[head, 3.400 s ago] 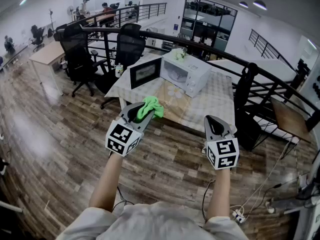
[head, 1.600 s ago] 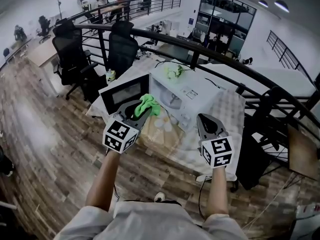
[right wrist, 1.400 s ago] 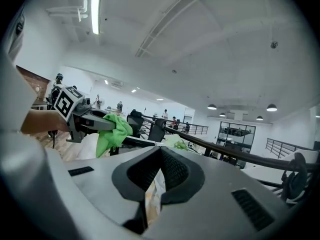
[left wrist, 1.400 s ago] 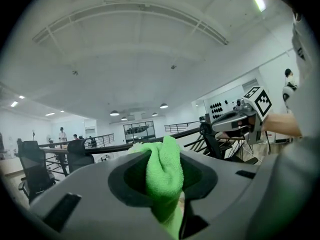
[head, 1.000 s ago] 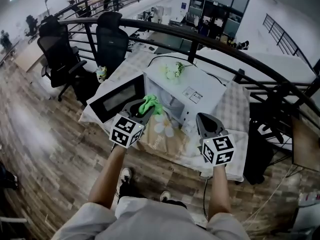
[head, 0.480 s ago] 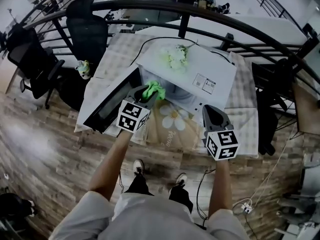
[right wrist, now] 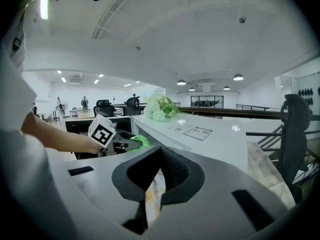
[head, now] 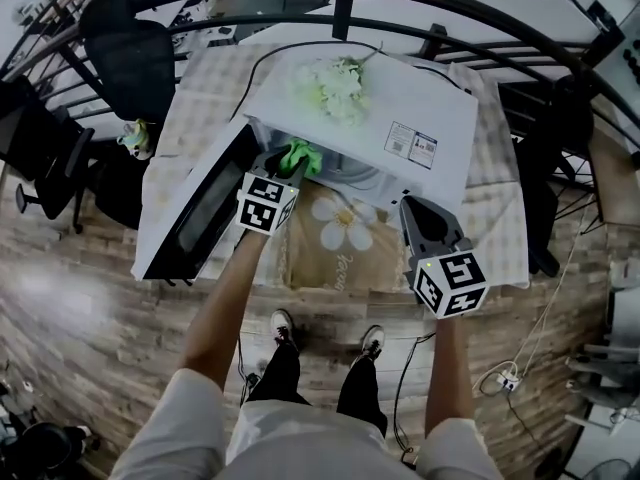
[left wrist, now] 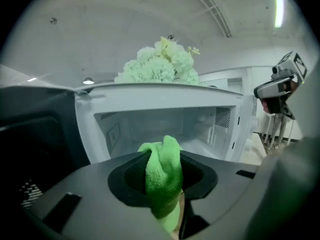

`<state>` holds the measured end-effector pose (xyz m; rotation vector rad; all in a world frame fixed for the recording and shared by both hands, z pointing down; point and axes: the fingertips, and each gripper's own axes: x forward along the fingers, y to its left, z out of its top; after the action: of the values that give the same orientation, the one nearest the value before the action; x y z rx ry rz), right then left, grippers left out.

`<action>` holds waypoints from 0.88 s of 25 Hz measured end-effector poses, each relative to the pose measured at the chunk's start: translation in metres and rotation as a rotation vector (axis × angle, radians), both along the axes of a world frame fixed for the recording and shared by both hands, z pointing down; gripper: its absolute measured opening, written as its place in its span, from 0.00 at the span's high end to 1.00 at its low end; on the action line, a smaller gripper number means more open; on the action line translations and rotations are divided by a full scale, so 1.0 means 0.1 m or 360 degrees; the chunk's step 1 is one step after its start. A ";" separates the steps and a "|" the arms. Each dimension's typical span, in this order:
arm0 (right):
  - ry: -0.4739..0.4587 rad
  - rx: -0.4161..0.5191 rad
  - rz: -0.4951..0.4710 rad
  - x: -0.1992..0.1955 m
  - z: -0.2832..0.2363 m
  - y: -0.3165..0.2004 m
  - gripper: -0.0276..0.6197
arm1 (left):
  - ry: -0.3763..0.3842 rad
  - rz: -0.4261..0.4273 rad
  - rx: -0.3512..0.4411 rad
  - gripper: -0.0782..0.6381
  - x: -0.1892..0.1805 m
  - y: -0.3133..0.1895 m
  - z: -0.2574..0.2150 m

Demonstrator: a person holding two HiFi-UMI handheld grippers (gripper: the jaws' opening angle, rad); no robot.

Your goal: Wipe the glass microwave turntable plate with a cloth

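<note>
1. The turntable plate cannot be made out distinctly. I judge it lies on the floor of the open microwave point(head: 400, 108) cavity, and nothing touches it.
2. The green cloth point(left wrist: 161, 179) is pinched firmly between the jaws of the left gripper point(left wrist: 162, 156). It is held at the cavity mouth, clear of the floor.
3. The door point(head: 195, 213) stands fully open to the left, and access is unobstructed.
4. The right gripper point(right wrist: 159, 156) has its jaws drawn together on nothing. It hangs over the table, apart from the microwave.
5. Assessment: the cloth is in hand and the oven is open. All wiping remains to be done.
</note>
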<state>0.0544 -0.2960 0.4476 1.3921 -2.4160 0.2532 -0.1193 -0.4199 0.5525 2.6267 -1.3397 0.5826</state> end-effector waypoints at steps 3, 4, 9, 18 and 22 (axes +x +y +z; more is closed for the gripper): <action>0.0066 -0.0039 0.0006 -0.03 0.16 0.01 0.94 | -0.0067 0.0010 -0.0012 0.71 0.02 -0.19 0.22; 0.0082 -0.0040 0.0013 -0.03 0.19 0.01 0.94 | -0.0086 -0.0005 -0.0022 0.71 0.01 -0.27 0.29; 0.0069 -0.0071 0.0045 0.04 0.32 0.05 0.94 | -0.0151 0.0018 -0.0115 0.71 0.14 -0.45 0.59; 0.0025 -0.0141 0.0061 0.18 0.46 0.20 0.94 | -0.0125 0.0099 -0.0184 0.71 0.63 -0.32 0.75; 0.0032 -0.0157 0.0077 0.27 0.48 0.25 0.94 | -0.0128 0.0175 -0.0206 0.71 0.94 -0.21 0.76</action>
<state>0.0816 -0.2705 0.4957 1.4042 -2.3228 0.3635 -0.0256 -0.4412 0.6283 2.6090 -1.1410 0.7704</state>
